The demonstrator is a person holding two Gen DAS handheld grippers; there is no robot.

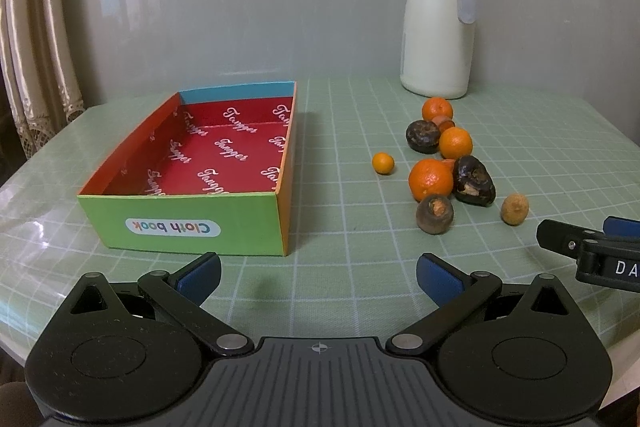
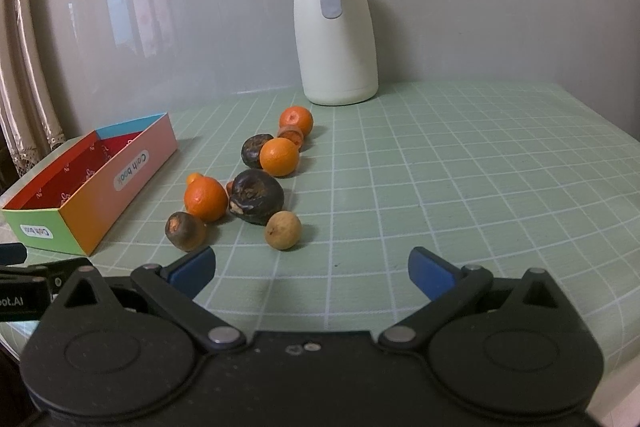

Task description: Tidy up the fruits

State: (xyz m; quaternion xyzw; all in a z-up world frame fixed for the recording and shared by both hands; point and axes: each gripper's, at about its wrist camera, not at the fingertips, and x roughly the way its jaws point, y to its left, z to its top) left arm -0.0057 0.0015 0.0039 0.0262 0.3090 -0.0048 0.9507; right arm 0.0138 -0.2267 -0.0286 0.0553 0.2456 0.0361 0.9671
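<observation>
A colourful cardboard box with a red printed lining lies on the green grid tablecloth, with nothing in it; its corner shows at the left as the box in the right wrist view. Right of it lies a loose cluster of fruit: oranges, dark brown fruits, a small orange apart on the left, and a tan round fruit. My left gripper is open, in front of the box. My right gripper is open, just short of the tan fruit.
A cream thermos jug with a grey lid and handle stands at the back by the grey wall. Curtains hang at the left. The table edge curves away at the left and right. The right gripper's tip shows in the left wrist view.
</observation>
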